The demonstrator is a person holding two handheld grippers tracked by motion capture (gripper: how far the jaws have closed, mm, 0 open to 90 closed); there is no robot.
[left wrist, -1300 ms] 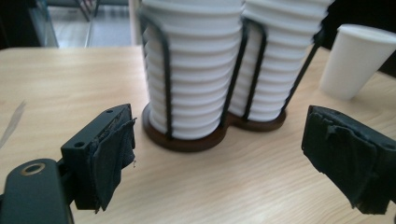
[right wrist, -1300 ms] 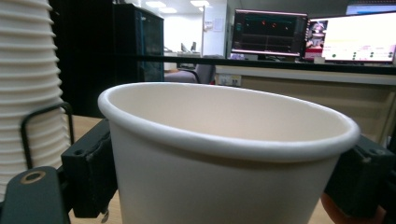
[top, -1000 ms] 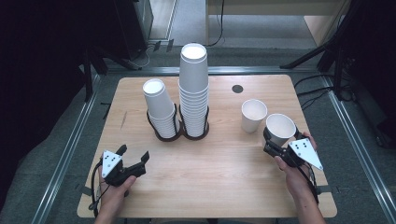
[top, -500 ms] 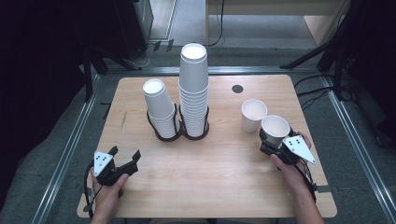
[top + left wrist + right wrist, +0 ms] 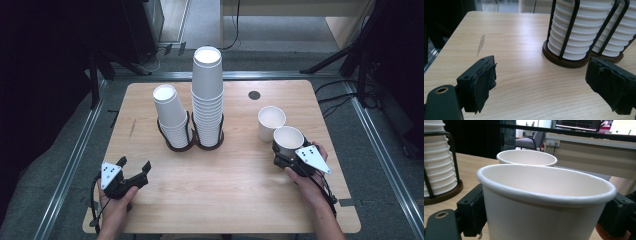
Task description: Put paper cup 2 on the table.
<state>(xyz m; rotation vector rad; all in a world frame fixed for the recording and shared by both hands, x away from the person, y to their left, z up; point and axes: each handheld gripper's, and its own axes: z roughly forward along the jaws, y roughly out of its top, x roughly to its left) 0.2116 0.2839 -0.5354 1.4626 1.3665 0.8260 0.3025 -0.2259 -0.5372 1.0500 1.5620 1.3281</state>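
White paper makes up everything on the wooden table [image 5: 235,200]. The right gripper [image 5: 282,156] clasps an upright cup [image 5: 288,140] near the table's right edge; its jaws press on the cup's wall from both sides, below the rim. In the right gripper view the cup [image 5: 544,202] stands between the two jaws, mouth up and tilted slightly. A second cup [image 5: 271,122] stands upright on the table just beyond the held one, very close to it; whether the two touch I cannot tell. In the right gripper view that second cup [image 5: 526,157] peeks over the near rim.

The left gripper [image 5: 134,172] rests near the table's front left corner, jaws spread wide with nothing between them. In the left gripper view bare wood shows between the jaws, and the pads [image 5: 485,82] look frayed.

Two stacks of upside-down cups stand at the table's middle, each in a black wire holder on a round brown base. The tall stack [image 5: 207,95] is on the right; the short stack [image 5: 171,117] leans left beside it. A small dark disc [image 5: 254,95] lies on the table behind the loose cups.
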